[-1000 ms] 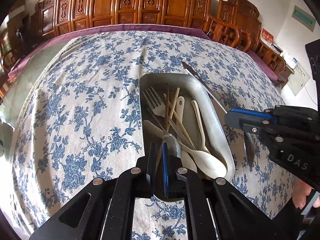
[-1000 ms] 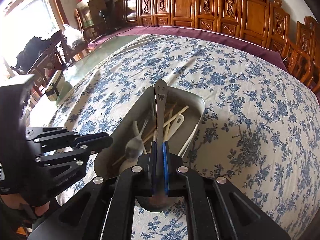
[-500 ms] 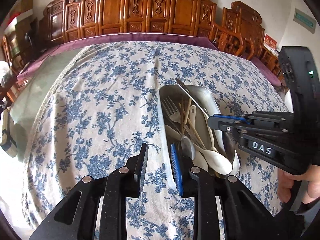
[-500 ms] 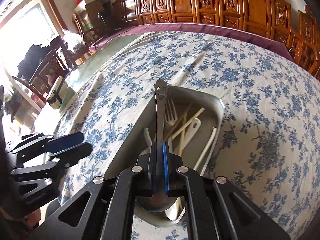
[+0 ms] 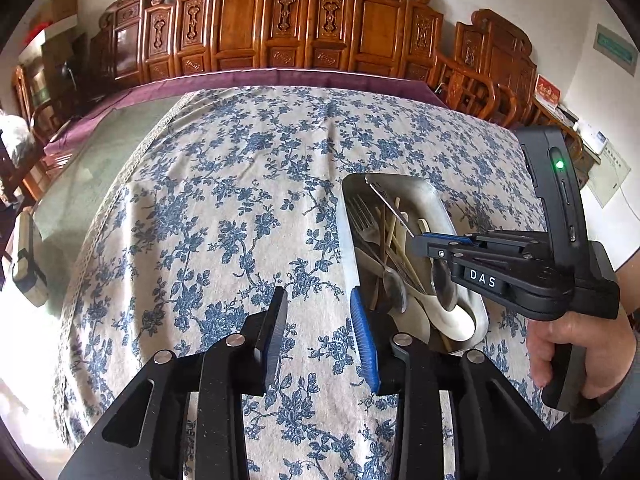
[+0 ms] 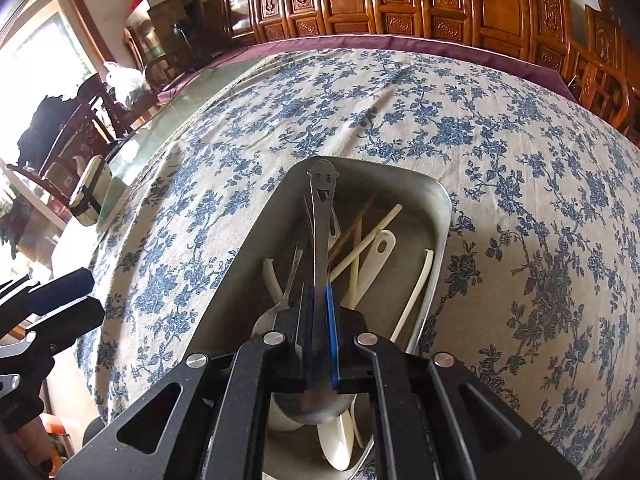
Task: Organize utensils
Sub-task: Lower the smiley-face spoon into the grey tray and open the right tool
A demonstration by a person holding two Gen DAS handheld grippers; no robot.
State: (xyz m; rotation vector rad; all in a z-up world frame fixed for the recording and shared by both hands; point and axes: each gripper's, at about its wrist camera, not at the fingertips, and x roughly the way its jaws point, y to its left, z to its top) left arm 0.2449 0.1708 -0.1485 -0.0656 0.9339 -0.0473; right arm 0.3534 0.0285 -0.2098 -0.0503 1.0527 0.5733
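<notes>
Left gripper [image 5: 320, 332]: fingers spread wide, nothing between them, hovering over the tablecloth [image 5: 224, 208] just left of the tray [image 5: 346, 248].
Right gripper [image 6: 318, 332]: clamped tight on the metal spoon [image 6: 320, 216], gripping the handle near the bowl end.
Metal spoon: held above the tray, handle pointing far; the handle tip is stamped with a smiling face.
Left view only: the right gripper from the side [image 5: 500, 272], its green light, the person's hand [image 5: 576, 344], and the spoon as a thin tilted bar.
Right view only: the spoon's face cut-out and the tray's far right corner.
Tray: dull grey metal, rounded corners, raised rim.
Tray contents: a steel fork [image 5: 362, 216], pale chopsticks [image 6: 368, 236], white spoons [image 6: 376, 260], all overlapping loosely.
Tablecloth: cream fabric, blue floral print, slightly creased.
Far side: carved wooden chairs [image 5: 296, 20].
</notes>
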